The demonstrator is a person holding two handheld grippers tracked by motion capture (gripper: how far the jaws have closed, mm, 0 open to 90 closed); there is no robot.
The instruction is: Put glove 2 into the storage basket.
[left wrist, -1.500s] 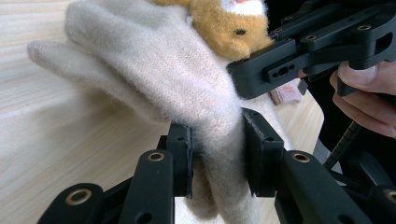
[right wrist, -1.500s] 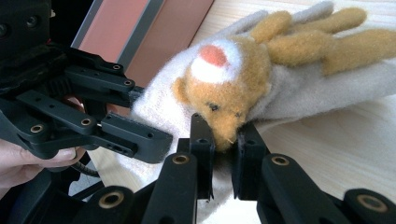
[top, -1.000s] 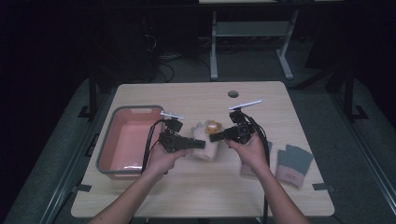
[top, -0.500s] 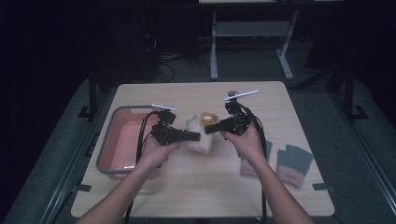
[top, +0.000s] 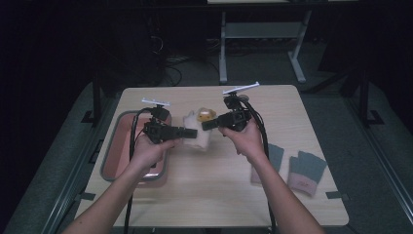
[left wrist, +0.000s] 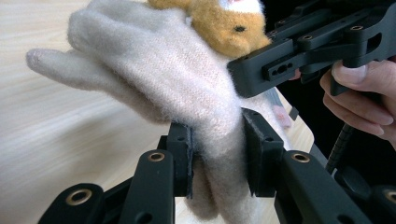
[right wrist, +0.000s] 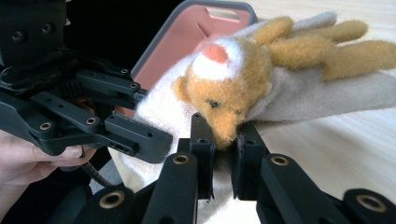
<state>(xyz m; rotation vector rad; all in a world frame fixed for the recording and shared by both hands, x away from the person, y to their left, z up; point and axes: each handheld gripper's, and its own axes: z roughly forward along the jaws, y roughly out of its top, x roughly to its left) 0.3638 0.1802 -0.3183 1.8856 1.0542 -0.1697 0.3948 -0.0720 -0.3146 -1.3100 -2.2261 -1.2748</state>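
A cream fuzzy glove [top: 197, 139] hangs above the table between my two grippers. A tan glove with an animal face [top: 205, 116] lies against it. My left gripper [top: 192, 132] is shut on the cream glove [left wrist: 154, 70] near its cuff, pinching the fabric between both pads [left wrist: 217, 149]. My right gripper [top: 207, 124] is shut on the snout of the tan glove [right wrist: 224, 93], jaws nearly touching [right wrist: 225, 140]. The tan fingers stretch over the cream glove [right wrist: 159, 112]. Each gripper shows close by in the other's view: the right gripper [left wrist: 261, 70], the left gripper [right wrist: 140, 135].
A pink tray [top: 122, 141] with a grey rim sits at the table's left, just behind the left gripper; its corner [right wrist: 187, 32] shows in the right gripper view. Two grey and pink gloves [top: 306, 170] lie at the right front of the table [top: 214, 195].
Both grippers have moved away from me and a little to the left, carrying the gloves with them. Both stay shut.
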